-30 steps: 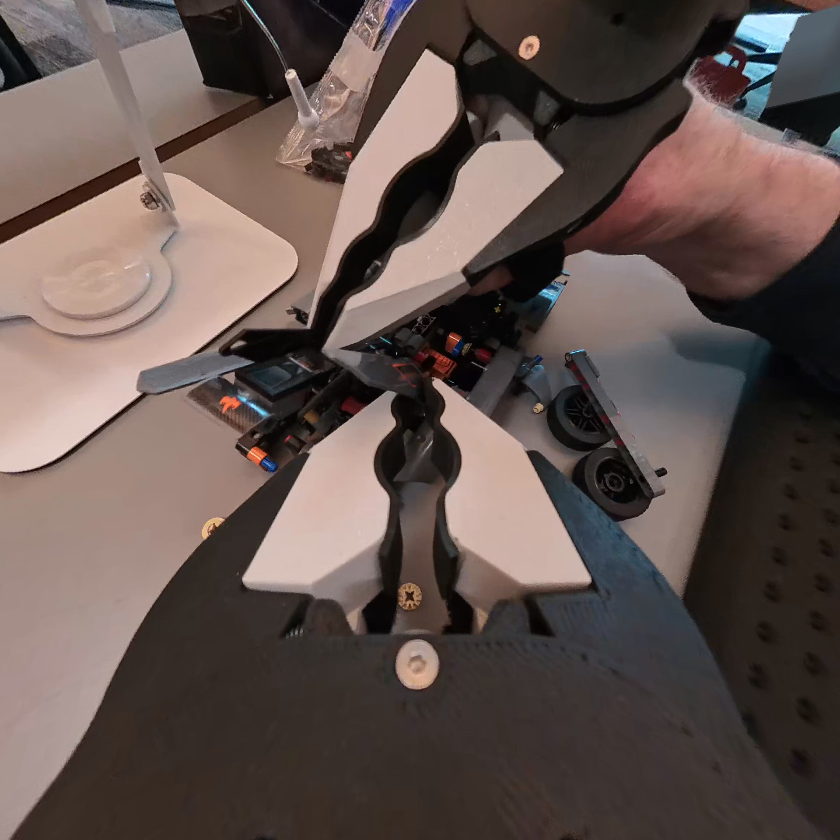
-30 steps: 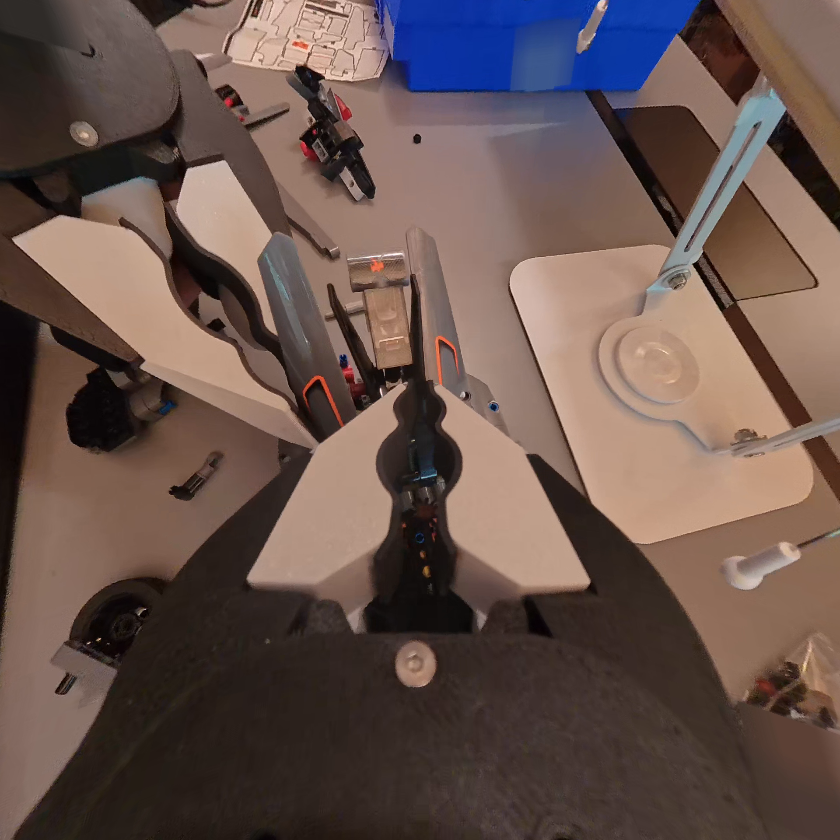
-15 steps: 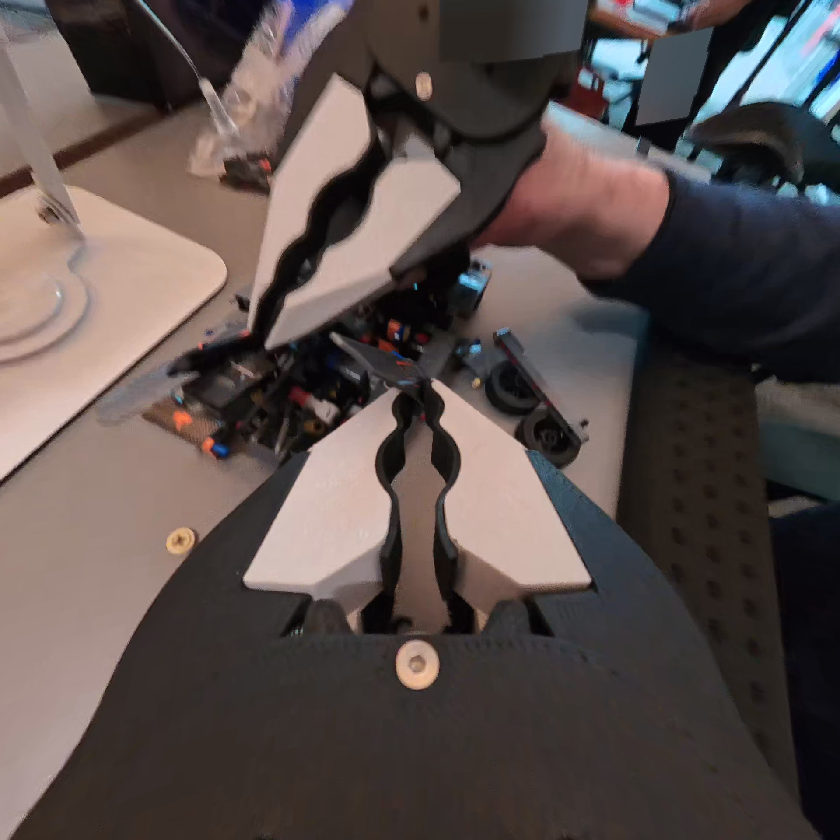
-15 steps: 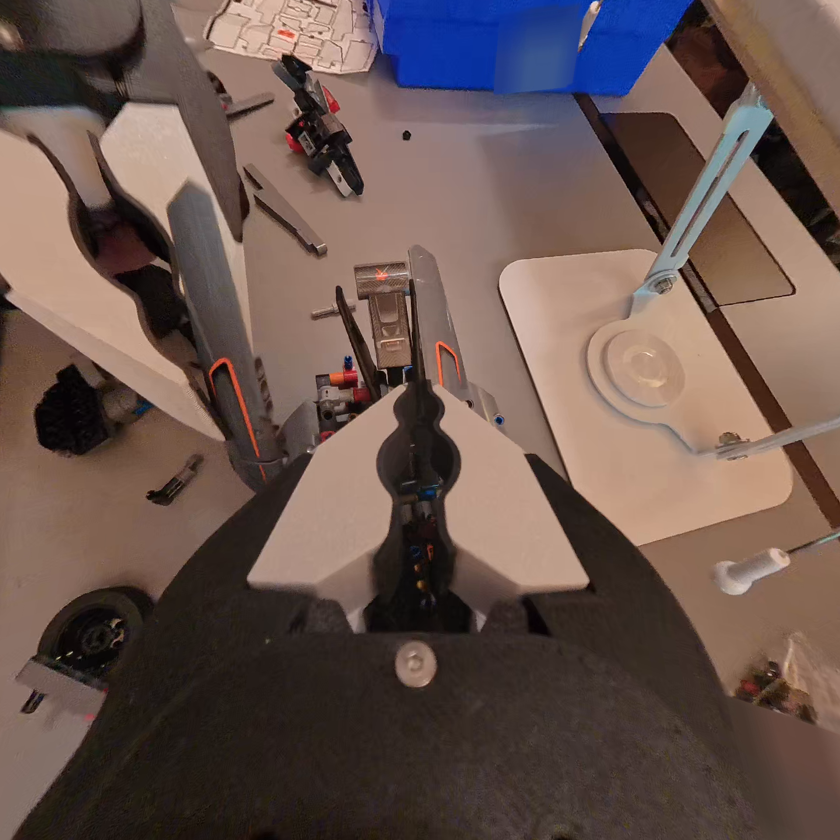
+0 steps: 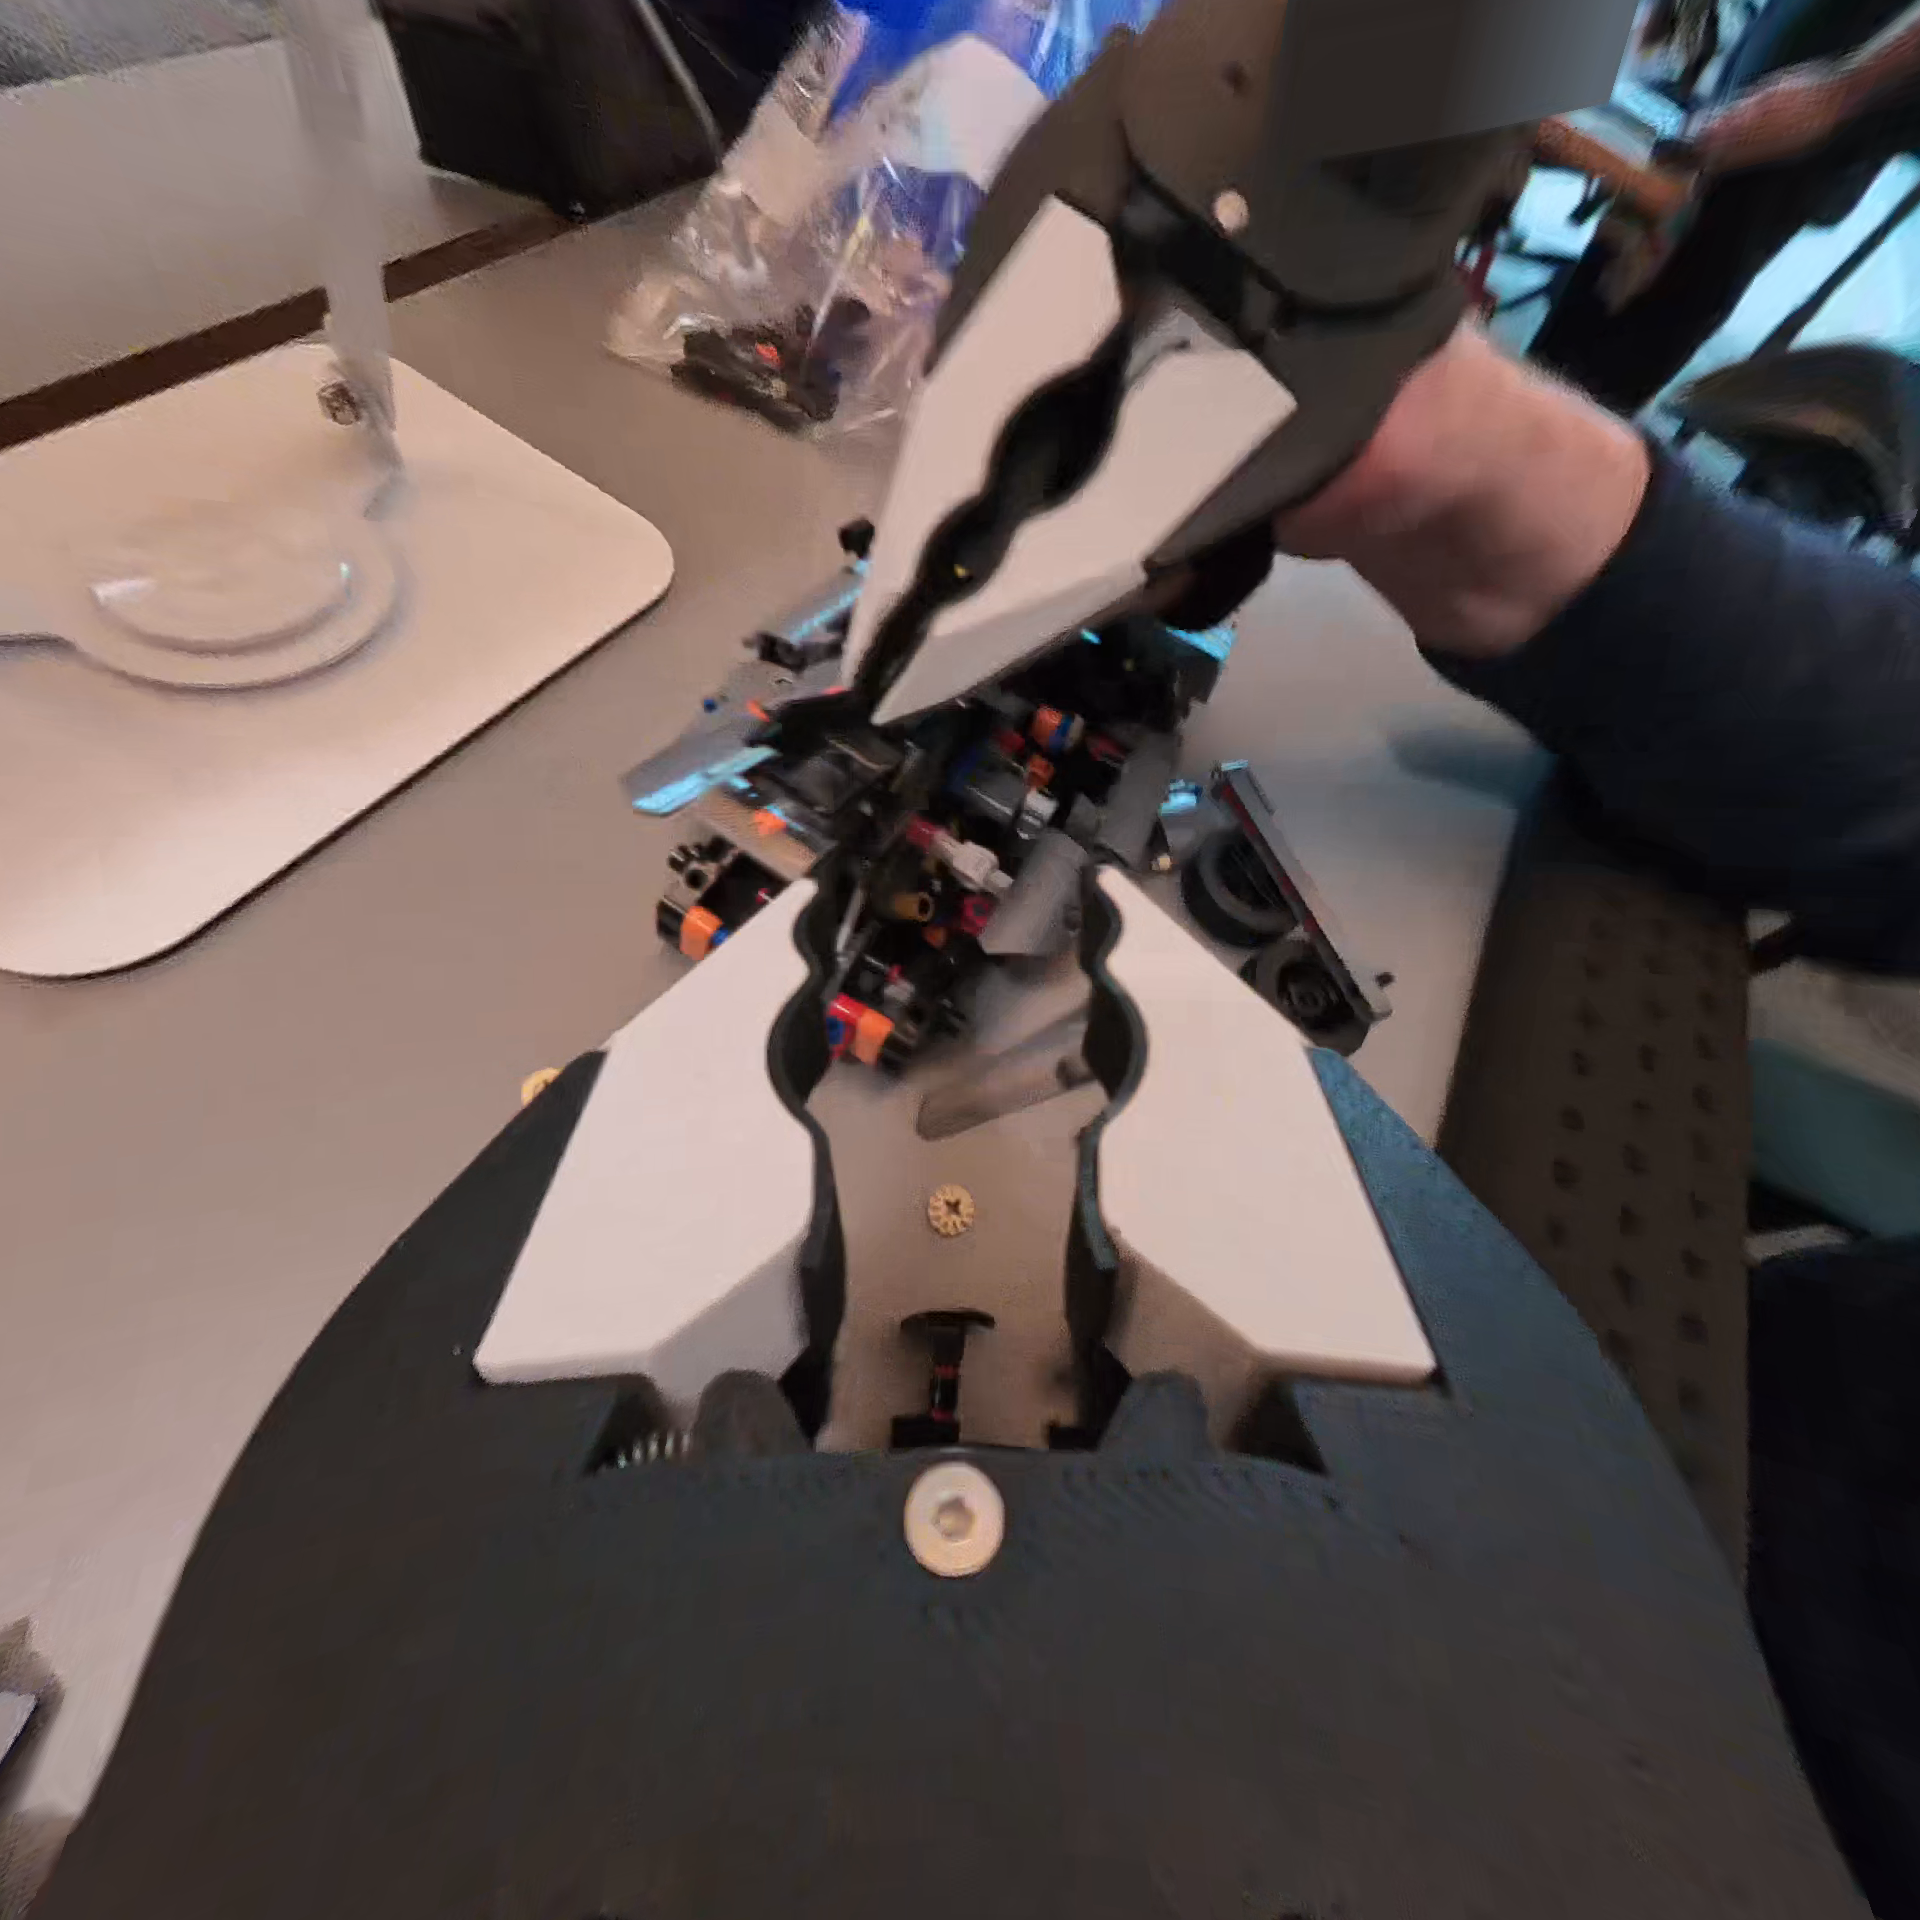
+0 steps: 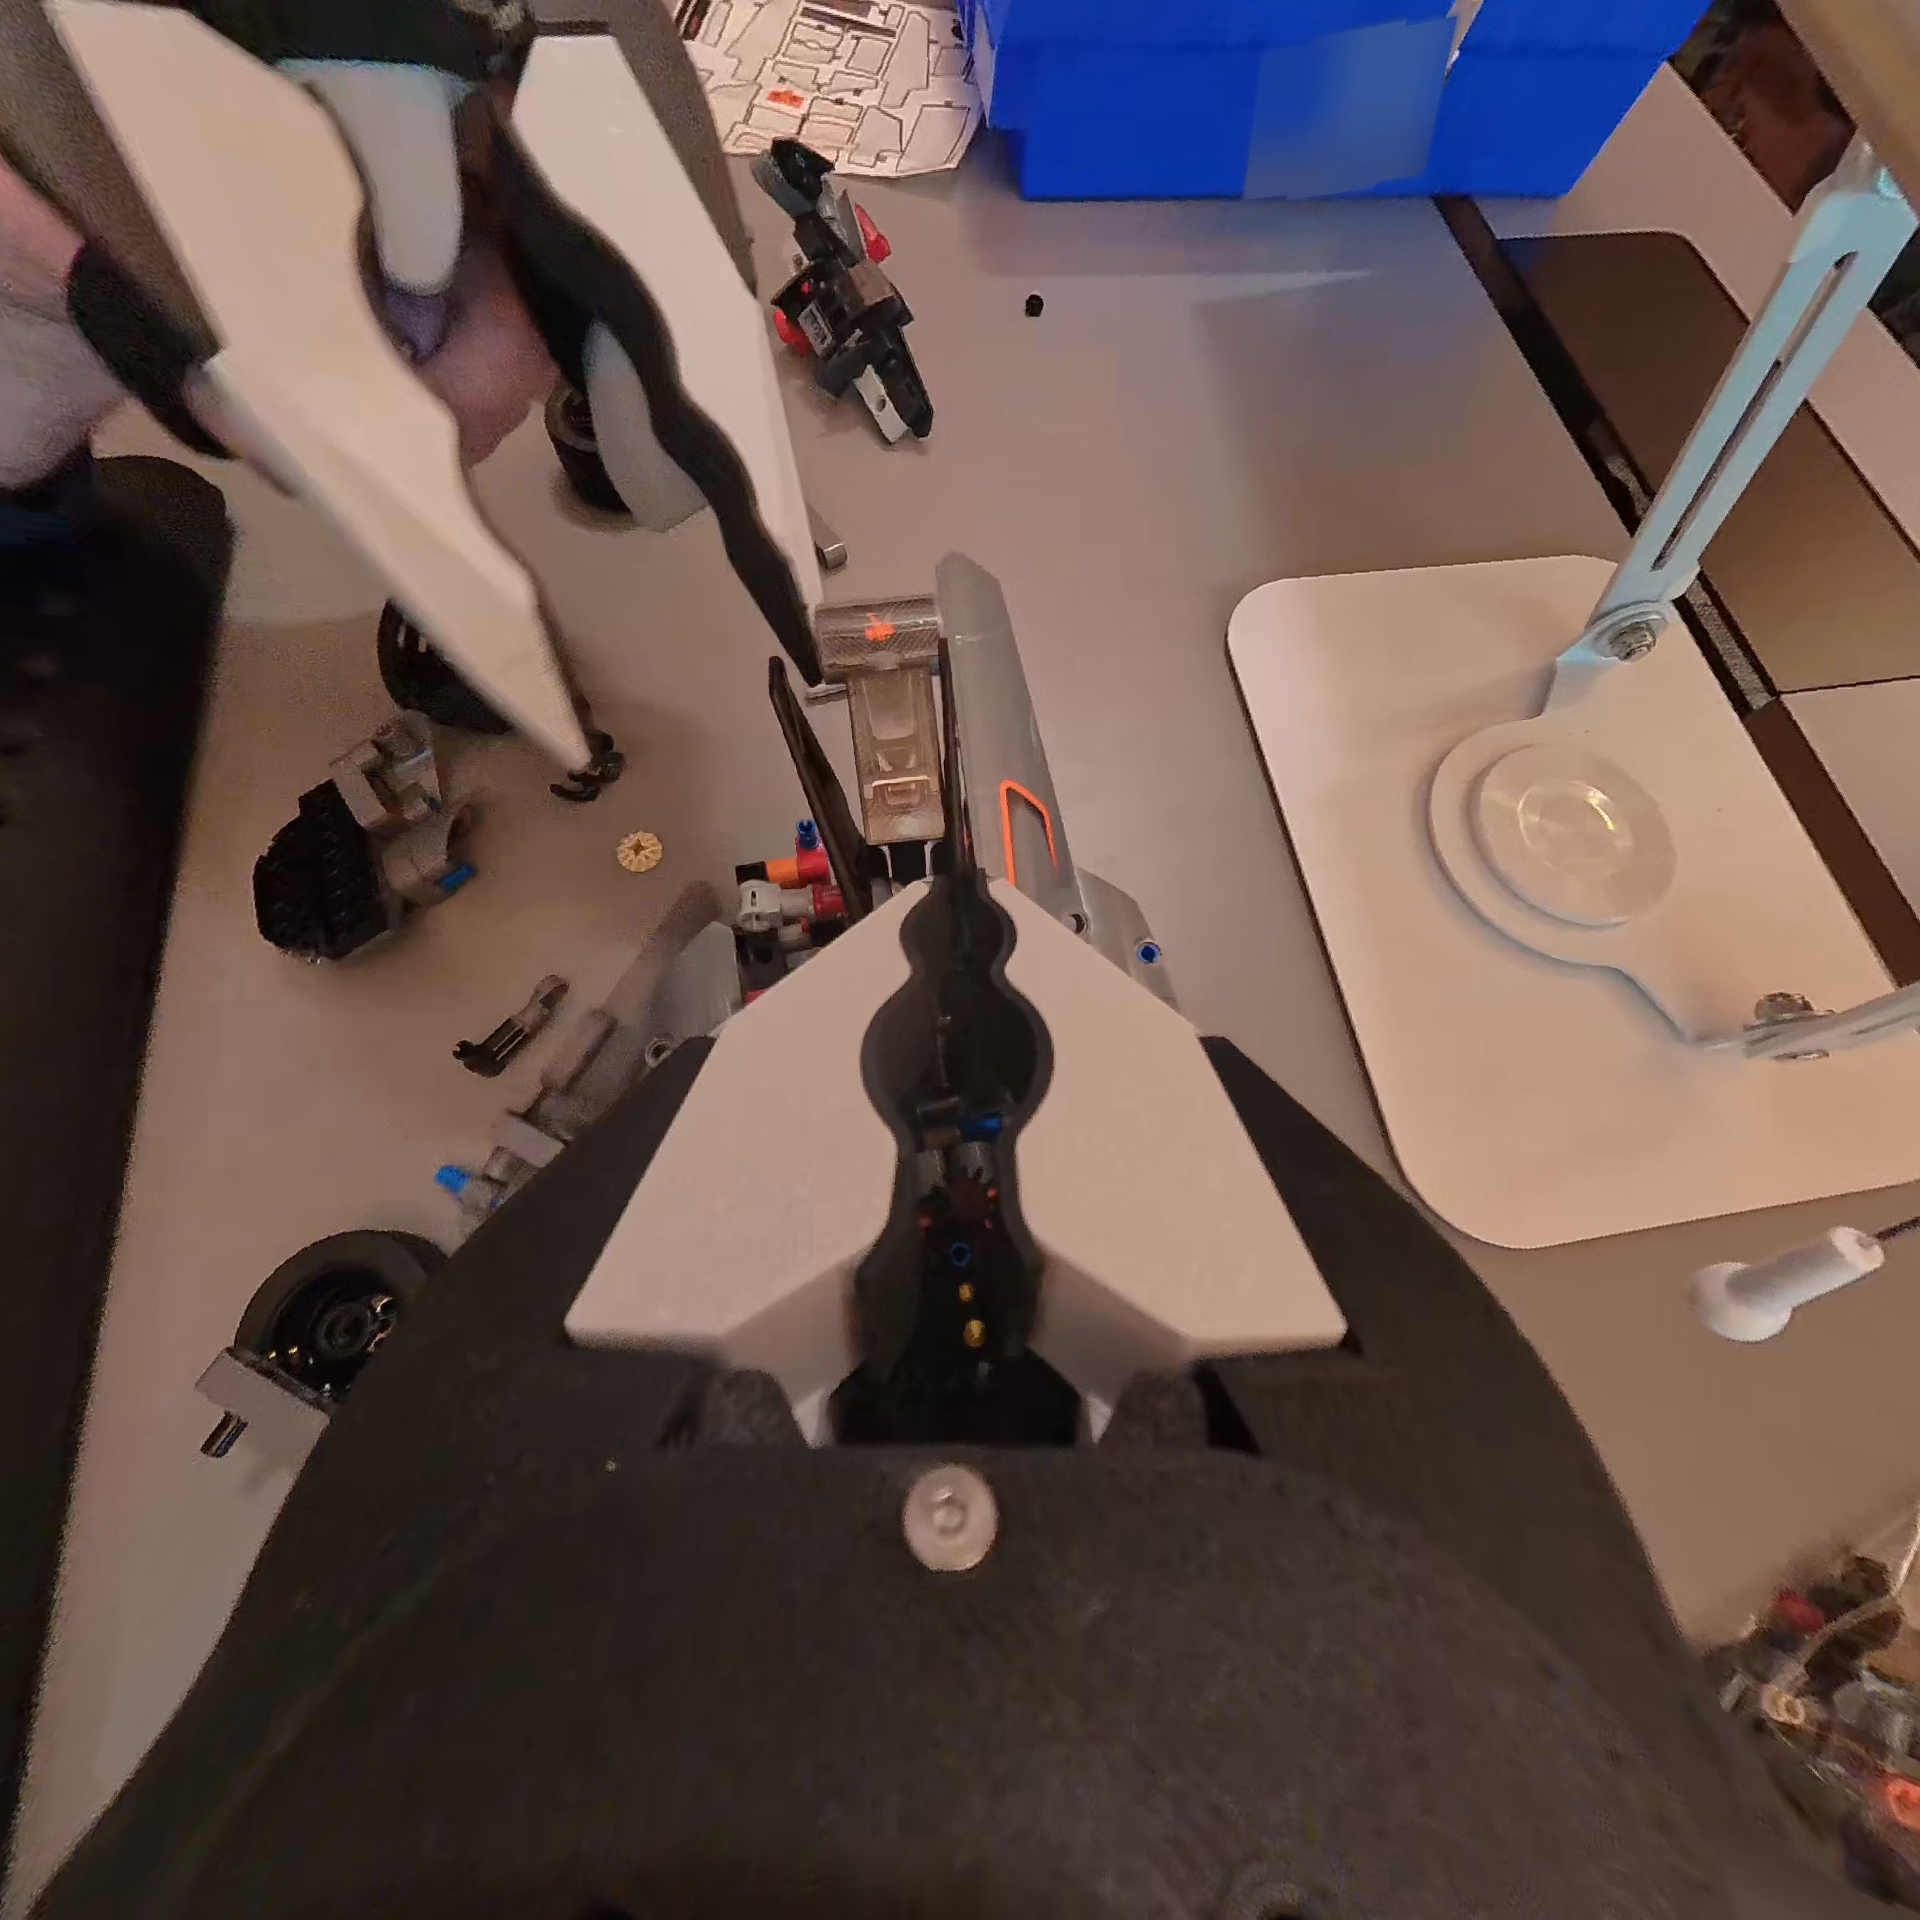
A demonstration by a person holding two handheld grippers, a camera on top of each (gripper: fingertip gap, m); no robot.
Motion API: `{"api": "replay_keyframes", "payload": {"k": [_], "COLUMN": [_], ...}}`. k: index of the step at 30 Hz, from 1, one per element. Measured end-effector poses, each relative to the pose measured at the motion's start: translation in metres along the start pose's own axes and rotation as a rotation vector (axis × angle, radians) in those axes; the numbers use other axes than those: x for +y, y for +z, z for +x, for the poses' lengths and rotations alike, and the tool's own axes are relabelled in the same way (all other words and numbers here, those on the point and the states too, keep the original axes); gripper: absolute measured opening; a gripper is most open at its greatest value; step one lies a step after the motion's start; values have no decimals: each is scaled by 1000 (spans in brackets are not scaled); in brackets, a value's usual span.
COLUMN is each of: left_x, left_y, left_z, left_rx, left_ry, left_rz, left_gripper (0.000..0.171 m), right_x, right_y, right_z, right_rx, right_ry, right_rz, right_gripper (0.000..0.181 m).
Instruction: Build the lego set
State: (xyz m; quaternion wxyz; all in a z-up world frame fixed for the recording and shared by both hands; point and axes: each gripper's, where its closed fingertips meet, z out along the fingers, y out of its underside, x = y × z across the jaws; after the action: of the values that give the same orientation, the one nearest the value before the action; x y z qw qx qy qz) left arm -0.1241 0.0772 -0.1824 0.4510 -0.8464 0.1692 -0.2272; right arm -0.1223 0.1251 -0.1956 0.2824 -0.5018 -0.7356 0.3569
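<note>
Since a second ago the left gripper [image 5: 951, 914] has let go of the grey panel and backed off — its fingers, then closed on the panel, now stand wide apart with nothing between them. The half-built lego car [image 6: 914, 769] lies on the grey surface [image 6: 1143, 436], and the right gripper [image 6: 956, 894] keeps its fingers pressed together on the car's black and grey body, gripping it from above. In the left wrist view a grey panel piece [image 5: 997, 1081] lies on the surface just in front of the open fingers, with a small tan gear [image 5: 949, 1211] and a black pin [image 5: 943, 1361] lying between them. Around the car are loose parts — a black wheel [image 6: 322, 1320], a knobbly tyre on a grey block [image 6: 332, 883], a small red-and-black sub-assembly [image 6: 852, 301]. Farther out sit a white stand base [image 6: 1507, 904], a blue bin [image 6: 1299, 94], a printed sheet [image 6: 831, 73] and a clear bag of parts [image 5: 790, 312].
</note>
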Motion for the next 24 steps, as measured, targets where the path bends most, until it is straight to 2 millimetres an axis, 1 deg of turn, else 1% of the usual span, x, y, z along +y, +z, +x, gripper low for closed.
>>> {"api": "replay_keyframes", "payload": {"k": [2, 3, 5, 6, 7, 9, 11, 13, 14, 15, 17, 18, 21, 24], "left_x": [-4, -3, -5, -6, -7, -12, -10, -6, -6, -5, -6, -6, -10, -16], "left_y": [1, 2, 0, -3, -5, -8, 0, 14, 20, 24, 24, 24, 23, 21], "left_z": [-5, -11, -8, -14, -21, -21, -22, -19, -15, -15, -11, -11, -4, 11], "left_rx": [33, 29, 80, 40, -10, 2, 24, 79, 122, 133, 158, 142, 90, 28], "left_ry": [-78, -120, -170, -178, -170, -185, -211, -260, -288, -301, -289, -253, -114, 129], "left_rz": [24, 23, 48, 63, 74, 96, 78, 55, 60, 62, 66, 64, 59, 54], "left_gripper": [42, 34, 36, 43, 46, 48, 49, 37, 36, 23, 21, 21, 20, 20], "right_x": [0, 1, 1, 2, 1, 0, -1, -1, -2, -2, -8, -14, -23, -18], "right_y": [-2, -2, -3, -3, -3, -3, -2, -2, -3, -5, -13, -18, -33, -40], "right_z": [2, 2, 1, 0, -1, -3, -5, -7, -9, -12, -17, -16, -8, -3], "right_rx": [9, 8, -3, -6, -4, -8, -16, -26, -39, -57, -97, -107, -104, -138], "right_ry": [-5, -1, 5, 6, 5, -10, -18, -29, -34, -36, -23, -9, 36, 84], "right_rz": [-3, -6, -9, -17, -21, -19, -14, -12, -8, -1, 37, 67, 129, 140], "right_gripper": [0, 1, 1, 0, 0, 1, 1, 1, 0, 0, 4, 6, 10, 25]}}
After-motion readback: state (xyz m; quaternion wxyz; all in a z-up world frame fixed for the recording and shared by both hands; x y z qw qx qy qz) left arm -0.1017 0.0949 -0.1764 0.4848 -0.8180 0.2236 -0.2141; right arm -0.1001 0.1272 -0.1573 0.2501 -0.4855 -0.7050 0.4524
